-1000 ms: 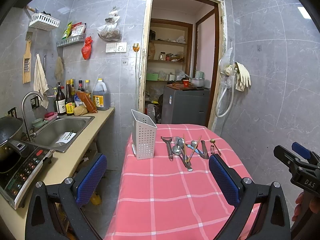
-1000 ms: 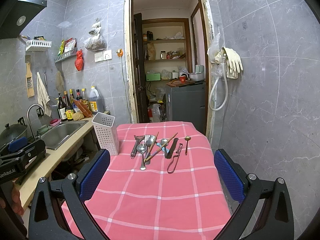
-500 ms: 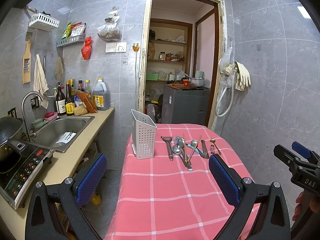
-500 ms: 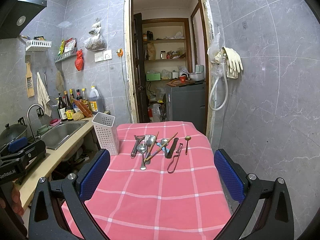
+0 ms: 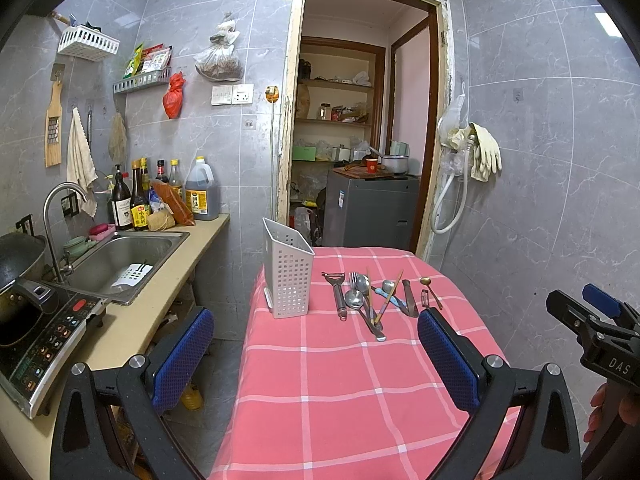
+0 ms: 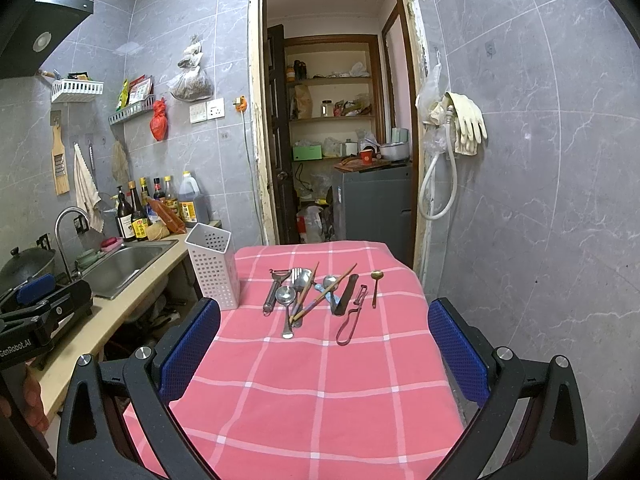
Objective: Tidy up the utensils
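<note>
A white perforated utensil holder [image 5: 288, 272] [image 6: 214, 266] stands upright at the far left of a table with a pink checked cloth [image 5: 340, 380] [image 6: 320, 384]. Beside it lies a loose pile of utensils [image 5: 372, 300] [image 6: 312, 296]: a peeler, spoons, a fork, chopsticks, a knife, a small brass spoon. My left gripper [image 5: 316, 344] is open and empty, held above the near left part of the table. My right gripper [image 6: 324, 344] is open and empty, above the near part of the table, well short of the utensils.
A counter with a steel sink [image 5: 120, 256], bottles [image 5: 160, 196] and an induction cooker [image 5: 44, 332] runs along the left. An open doorway [image 5: 360, 140] with a grey appliance [image 6: 372, 204] lies behind the table. A tiled wall with hanging gloves [image 6: 464, 124] is on the right.
</note>
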{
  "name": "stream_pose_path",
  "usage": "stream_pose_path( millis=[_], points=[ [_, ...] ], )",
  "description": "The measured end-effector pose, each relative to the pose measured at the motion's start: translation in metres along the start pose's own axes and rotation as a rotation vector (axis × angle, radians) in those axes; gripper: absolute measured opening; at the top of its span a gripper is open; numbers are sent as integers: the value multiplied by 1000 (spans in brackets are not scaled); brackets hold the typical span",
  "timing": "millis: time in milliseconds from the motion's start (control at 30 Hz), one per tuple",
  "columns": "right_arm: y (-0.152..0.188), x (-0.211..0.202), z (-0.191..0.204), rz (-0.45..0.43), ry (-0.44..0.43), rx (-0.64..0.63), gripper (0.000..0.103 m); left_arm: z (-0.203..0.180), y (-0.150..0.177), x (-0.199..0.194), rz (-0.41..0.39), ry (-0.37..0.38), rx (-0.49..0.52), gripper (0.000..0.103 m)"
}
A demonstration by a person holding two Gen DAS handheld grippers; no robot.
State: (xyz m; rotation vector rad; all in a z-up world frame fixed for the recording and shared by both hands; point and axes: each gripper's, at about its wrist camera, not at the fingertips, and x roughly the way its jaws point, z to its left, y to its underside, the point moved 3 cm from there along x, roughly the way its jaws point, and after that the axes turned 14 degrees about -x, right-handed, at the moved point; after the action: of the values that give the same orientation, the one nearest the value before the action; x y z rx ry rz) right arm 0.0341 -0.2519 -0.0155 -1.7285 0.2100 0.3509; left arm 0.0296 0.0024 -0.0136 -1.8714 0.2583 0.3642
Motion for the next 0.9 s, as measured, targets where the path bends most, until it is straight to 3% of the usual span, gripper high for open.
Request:
stream_pose_path(
  millis=[567,900],
  points=[
    [4,7,2,12,-4,10,102,1,-7,-2,-14,6,13,103],
    [-22,15,4,-8,9,-11,102,-8,-26,20,-31,45,2,103]
  ],
)
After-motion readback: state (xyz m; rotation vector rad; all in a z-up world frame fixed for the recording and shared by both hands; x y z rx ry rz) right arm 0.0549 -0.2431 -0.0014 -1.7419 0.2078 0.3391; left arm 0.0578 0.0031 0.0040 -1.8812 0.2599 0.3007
